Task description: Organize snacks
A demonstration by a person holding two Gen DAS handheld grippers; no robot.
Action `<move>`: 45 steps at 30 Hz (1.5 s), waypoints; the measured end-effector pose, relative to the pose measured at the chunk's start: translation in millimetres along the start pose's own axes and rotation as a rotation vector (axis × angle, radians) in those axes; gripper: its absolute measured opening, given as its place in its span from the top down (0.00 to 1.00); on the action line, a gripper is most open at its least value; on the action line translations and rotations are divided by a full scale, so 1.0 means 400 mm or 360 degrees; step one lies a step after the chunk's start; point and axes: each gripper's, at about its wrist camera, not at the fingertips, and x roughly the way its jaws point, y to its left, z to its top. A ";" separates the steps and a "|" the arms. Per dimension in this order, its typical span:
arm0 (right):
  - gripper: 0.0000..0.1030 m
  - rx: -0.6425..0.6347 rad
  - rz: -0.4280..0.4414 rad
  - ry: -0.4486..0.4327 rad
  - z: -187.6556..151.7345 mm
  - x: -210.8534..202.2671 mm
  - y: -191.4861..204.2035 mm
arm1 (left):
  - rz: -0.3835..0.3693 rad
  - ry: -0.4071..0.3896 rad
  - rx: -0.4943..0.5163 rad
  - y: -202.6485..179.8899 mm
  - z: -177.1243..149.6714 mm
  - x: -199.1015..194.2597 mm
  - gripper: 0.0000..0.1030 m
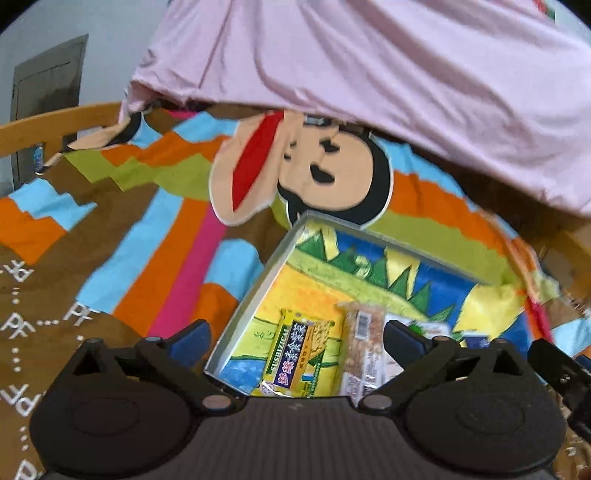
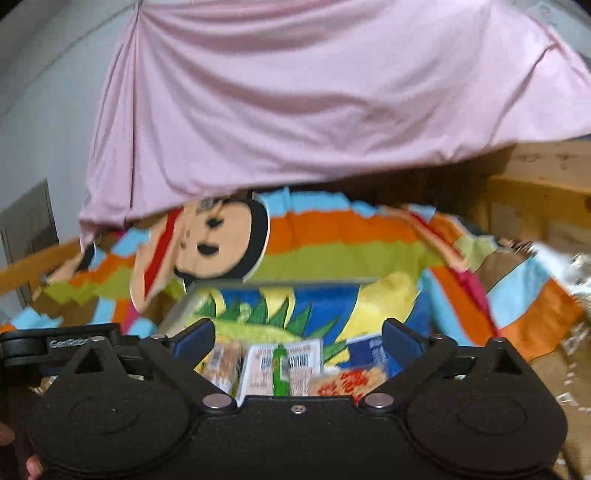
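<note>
We saw a pale pink sheet (image 1: 369, 66) above a bedspread (image 1: 122, 221) striped in orange, sky blue, olive green, brown and magenta, bearing a cartoon face (image 1: 325, 173) in peach, black and red. The tray (image 1: 255, 291) was painted yellow, blue and green, and one snack packet (image 1: 295, 354) was yellow with a dark blue label.

A pale grey-white wall (image 1: 55, 29) runs behind, carrying a dark grey rectangular panel (image 1: 48, 99), door or cabinet front, cannot tell which. A curved light-wood rail (image 1: 55, 125) edges the surface at the left. Over that surface lies a multicoloured cloth (image 1: 155, 229), striped orange, sky blue, olive green, pink and brown, printed with a cartoon face. A large sheet of pale pink fabric (image 2: 295, 110) hangs across the top. Knotty pine boards (image 2: 546, 184) stand at the right. Light is soft and even.
</note>
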 end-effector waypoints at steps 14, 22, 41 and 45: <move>0.01 0.0008 -0.0058 -0.0177 0.009 -0.313 -0.007 | -0.0164 -0.0208 0.0077 0.043 -0.050 -0.335 0.00; 0.01 -0.0053 -0.0085 -0.0214 -0.061 -0.451 0.009 | -0.0183 -0.0273 0.0084 0.075 -0.143 -0.457 0.00; 0.01 0.0020 -0.0111 -0.0041 -0.215 -0.628 0.040 | -0.0058 -0.0199 0.0167 0.130 -0.341 -0.611 0.00; 0.01 0.0021 -0.0123 -0.0004 -0.224 -0.646 0.042 | -0.0016 -0.0229 0.0224 0.128 -0.351 -0.647 0.00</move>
